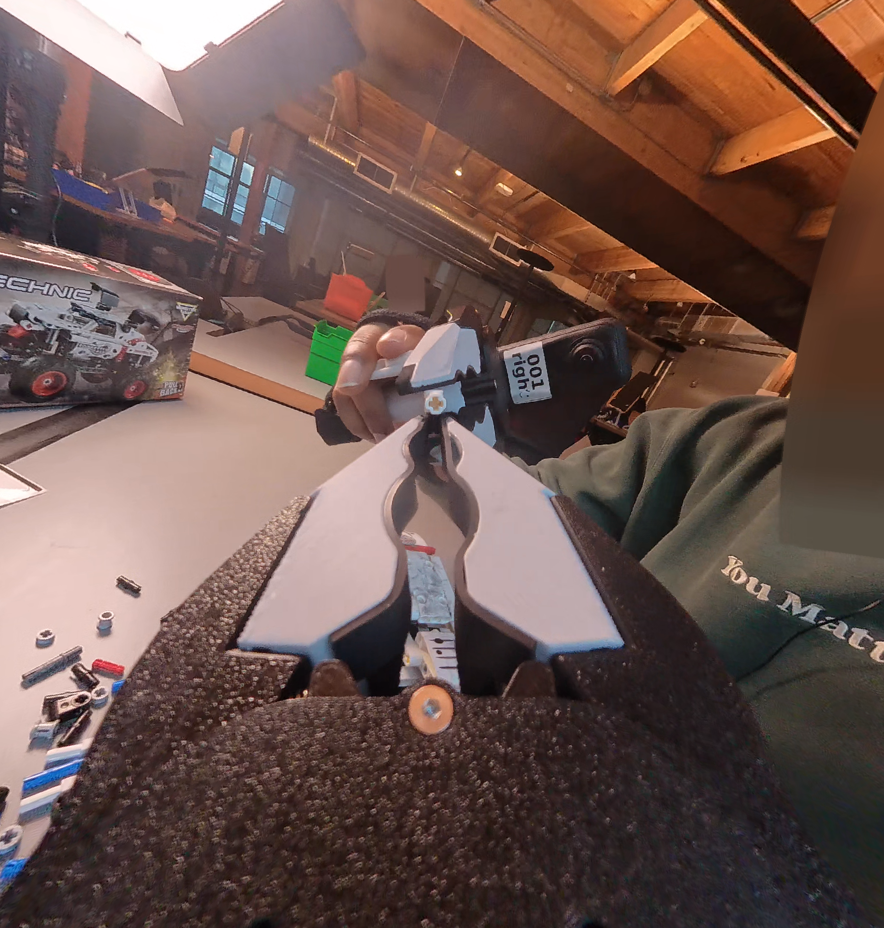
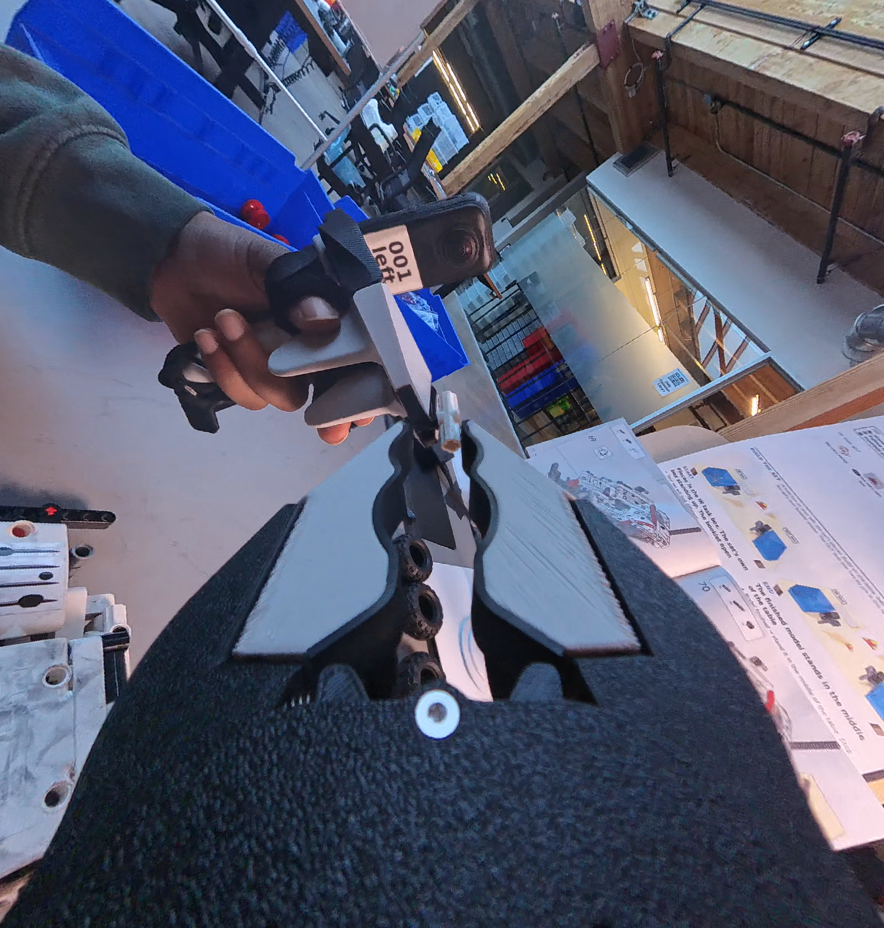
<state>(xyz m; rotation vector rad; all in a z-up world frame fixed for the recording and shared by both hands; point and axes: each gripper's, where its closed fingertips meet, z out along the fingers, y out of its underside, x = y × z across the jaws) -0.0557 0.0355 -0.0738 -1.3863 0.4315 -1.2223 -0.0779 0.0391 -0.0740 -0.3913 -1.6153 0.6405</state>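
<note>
A workshop: timber ceiling beams [image 1: 655, 45], stacked parts bins [image 2: 535, 361].

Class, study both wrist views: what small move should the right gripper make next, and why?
Probably ease the right gripper shut on the white connector: it sits between the open fingertips, gaps showing either side, while the left gripper pinches the black part joined to it.

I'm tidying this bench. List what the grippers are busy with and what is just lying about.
In hand: left gripper pinching a white connector piece; right gripper beside it, grip unclear.
Lying about: loose small parts, toy box, part-built white model, black tyres, instruction sheets, blue bin.
</note>
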